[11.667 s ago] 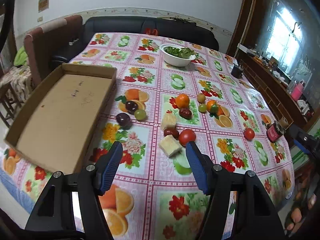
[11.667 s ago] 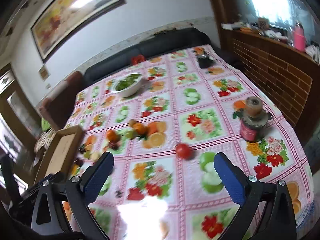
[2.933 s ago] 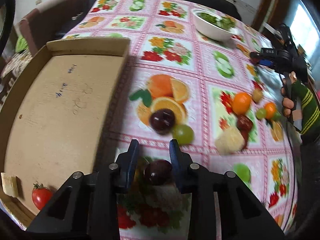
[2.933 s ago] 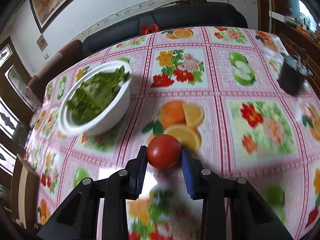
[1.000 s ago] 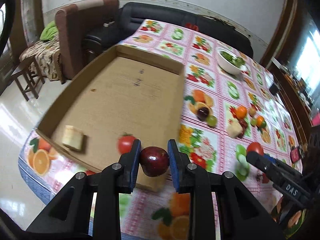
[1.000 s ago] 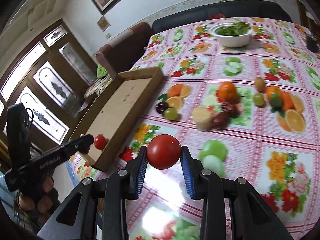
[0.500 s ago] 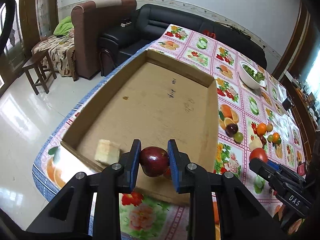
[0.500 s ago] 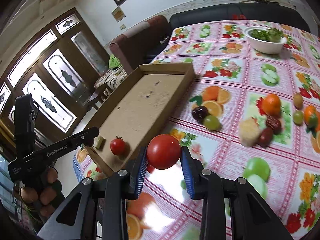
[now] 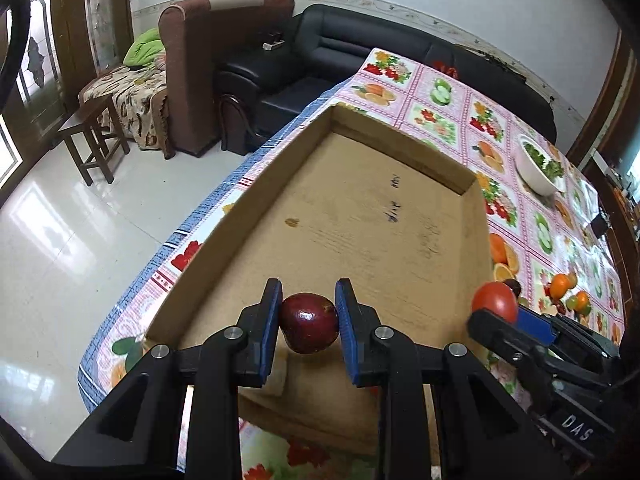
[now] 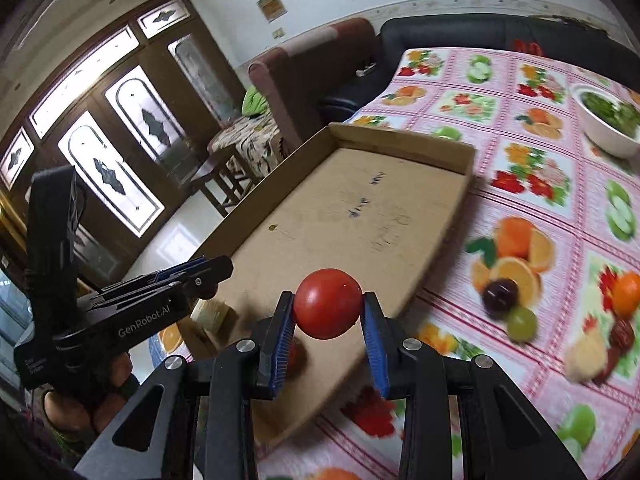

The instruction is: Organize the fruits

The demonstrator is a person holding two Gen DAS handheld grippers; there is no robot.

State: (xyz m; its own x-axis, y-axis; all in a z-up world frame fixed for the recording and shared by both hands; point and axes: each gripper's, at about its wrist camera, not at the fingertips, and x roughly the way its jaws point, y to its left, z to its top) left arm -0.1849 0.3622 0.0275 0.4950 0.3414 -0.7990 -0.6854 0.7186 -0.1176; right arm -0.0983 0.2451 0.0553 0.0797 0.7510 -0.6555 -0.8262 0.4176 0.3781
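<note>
Cardboard tray point(image 9: 372, 216) lies on the tabletop point(image 9: 448, 120); over its near end, the left hand-held gripper point(image 9: 308, 322) clamps a plum point(image 9: 309, 323), the right hand-held gripper point(image 10: 328, 314) a tomato point(image 10: 328, 308).

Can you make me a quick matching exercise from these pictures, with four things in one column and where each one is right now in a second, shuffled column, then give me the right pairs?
Column one:
1. dark red fruit
2. red tomato
3. white bowl of greens
4. green grape

Column two:
A. on the tablecloth, touching a dark plum
B. clamped in the left claw
C. far side of the table, beyond the cardboard tray
D. clamped in the right claw

Pairs: 1-B, 2-D, 3-C, 4-A
</note>
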